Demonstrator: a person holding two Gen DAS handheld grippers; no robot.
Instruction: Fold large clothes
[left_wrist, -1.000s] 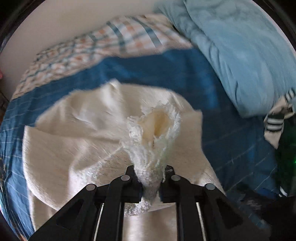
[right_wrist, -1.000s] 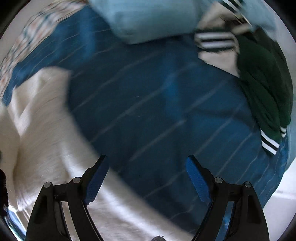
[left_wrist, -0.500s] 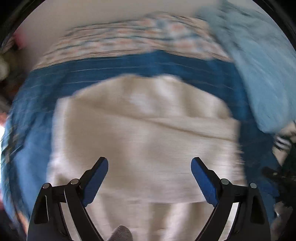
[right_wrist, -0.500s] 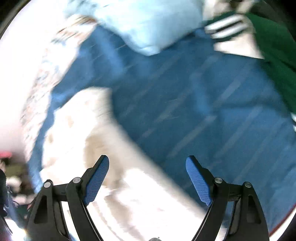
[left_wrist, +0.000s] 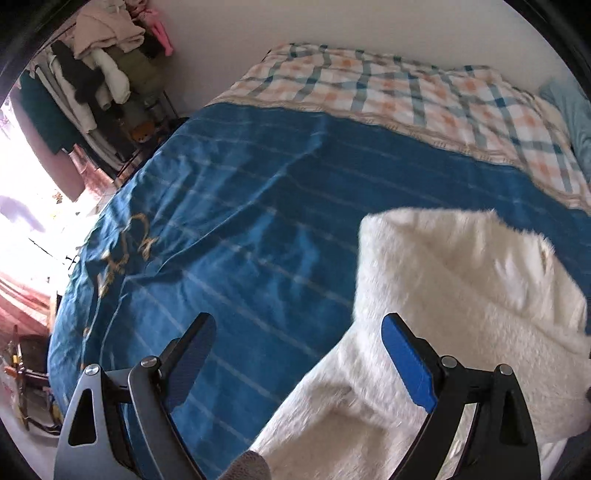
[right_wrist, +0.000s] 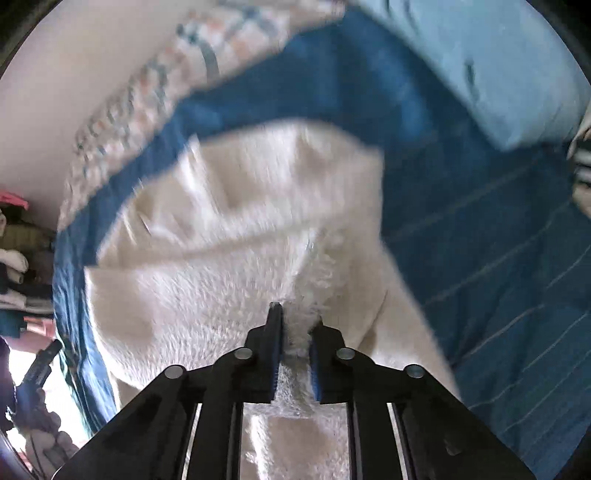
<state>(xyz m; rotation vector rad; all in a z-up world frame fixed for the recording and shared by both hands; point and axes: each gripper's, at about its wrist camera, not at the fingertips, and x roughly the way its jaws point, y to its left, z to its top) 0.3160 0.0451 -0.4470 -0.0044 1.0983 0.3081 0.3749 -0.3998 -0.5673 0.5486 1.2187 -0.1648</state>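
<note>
A cream fleece garment (right_wrist: 236, 221) lies partly folded on the blue striped bedspread (right_wrist: 480, 221). My right gripper (right_wrist: 295, 332) is shut on a bunched fold of the garment near its front edge. In the left wrist view the garment (left_wrist: 461, 295) fills the lower right. My left gripper (left_wrist: 299, 343) is open and empty, over the garment's left edge and the bedspread (left_wrist: 221, 221).
A checked blanket (left_wrist: 406, 92) lies along the far side by the wall. A light blue pillow (right_wrist: 498, 66) sits at the far right. A rack of hanging clothes (left_wrist: 92, 74) stands left of the bed. Striped clothing (right_wrist: 581, 162) shows at the right edge.
My left gripper let go of the garment, opened and swung left. My right gripper moved over the garment and closed on a fold of it.
</note>
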